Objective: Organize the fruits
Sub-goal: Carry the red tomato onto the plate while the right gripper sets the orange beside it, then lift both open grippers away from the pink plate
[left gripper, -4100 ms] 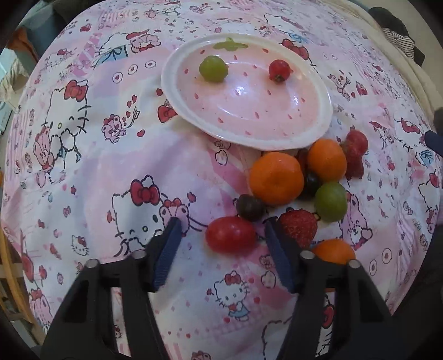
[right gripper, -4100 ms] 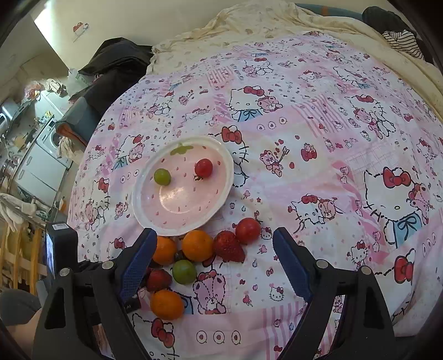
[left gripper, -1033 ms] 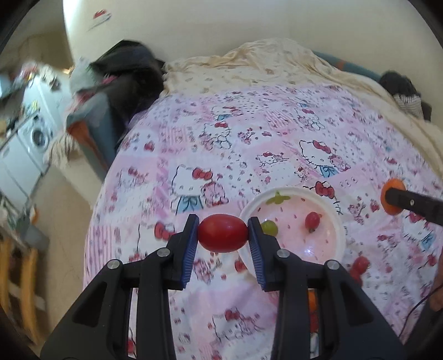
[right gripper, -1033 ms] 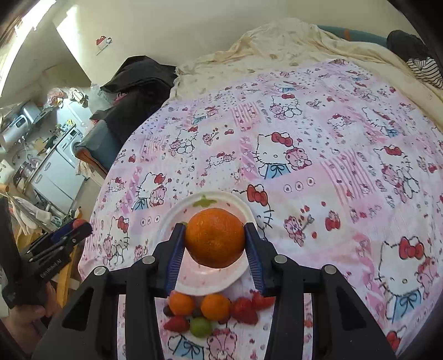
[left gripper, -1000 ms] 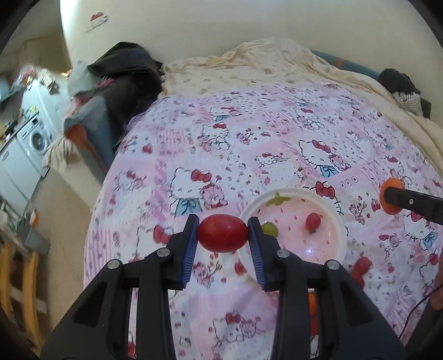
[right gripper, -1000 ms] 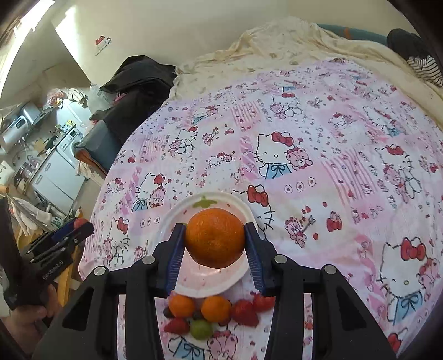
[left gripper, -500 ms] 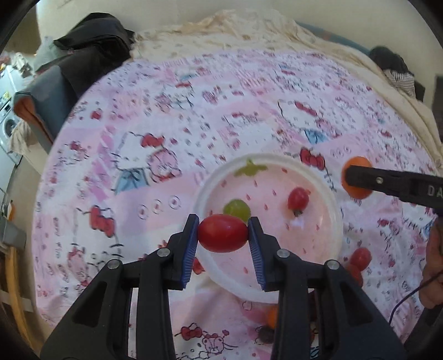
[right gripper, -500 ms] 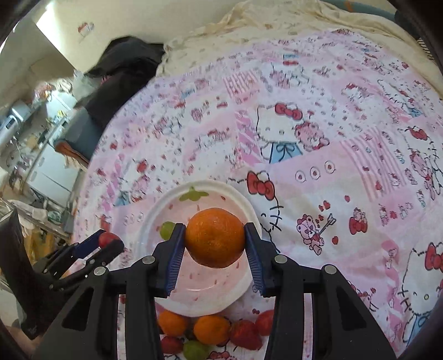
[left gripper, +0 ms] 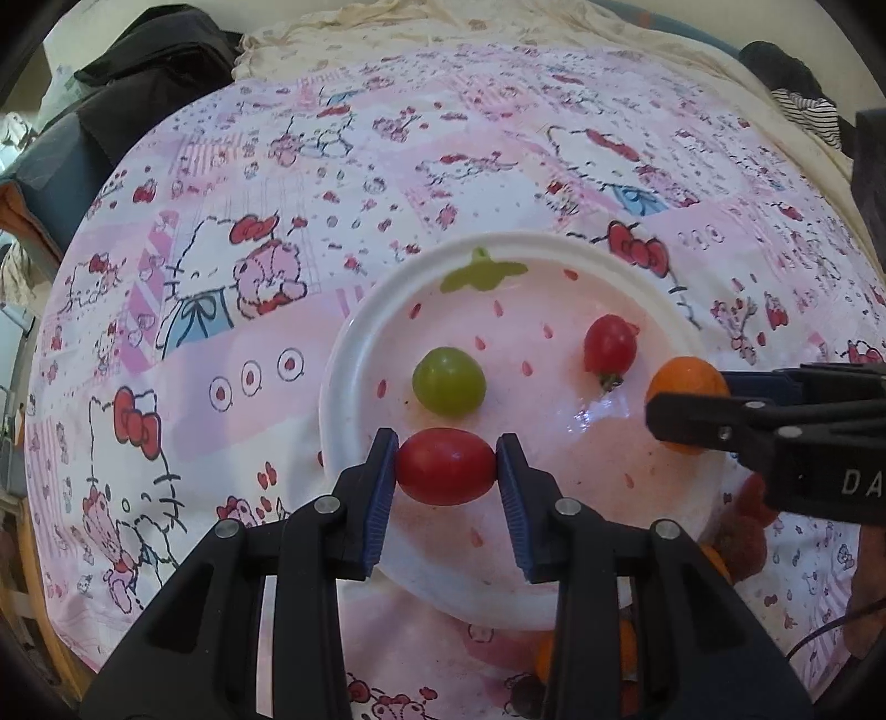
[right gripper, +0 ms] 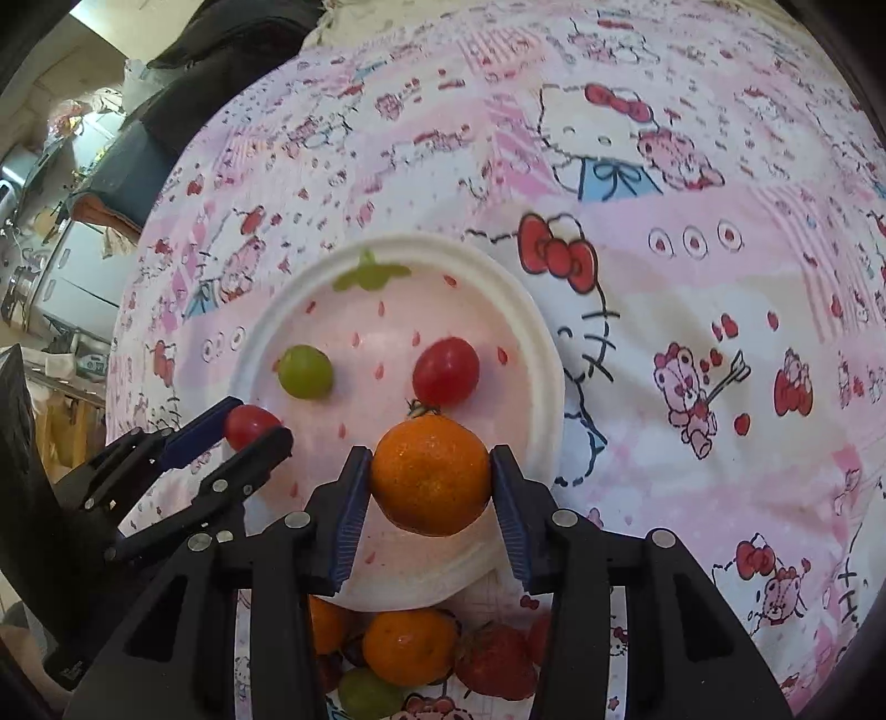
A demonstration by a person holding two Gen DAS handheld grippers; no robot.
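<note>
A white strawberry-print plate point(left gripper: 653, 277) point(right gripper: 531, 310) lies on the pink Hello Kitty cloth. On it sit a green grape point(left gripper: 448, 381) point(right gripper: 305, 371) and a small red tomato point(left gripper: 609, 344) point(right gripper: 446, 371). My left gripper point(left gripper: 446, 468) point(right gripper: 252, 426) is shut on a red tomato point(left gripper: 446, 467) over the plate's near left part. My right gripper point(right gripper: 431, 483) point(left gripper: 684, 396) is shut on an orange mandarin point(right gripper: 431, 482) point(left gripper: 686, 376) over the plate's near right part.
Loose fruit lies just off the plate's near edge: mandarins point(right gripper: 408, 645), a strawberry point(right gripper: 496, 659), a green grape point(right gripper: 368, 692). Dark clothing point(left gripper: 160, 61) and a cream blanket point(left gripper: 498, 22) lie at the far side. Kitchen appliances point(right gripper: 66, 266) stand far left.
Both grippers have come down and forward over the plate with their fruit held. The plate now fills much more of both views.
</note>
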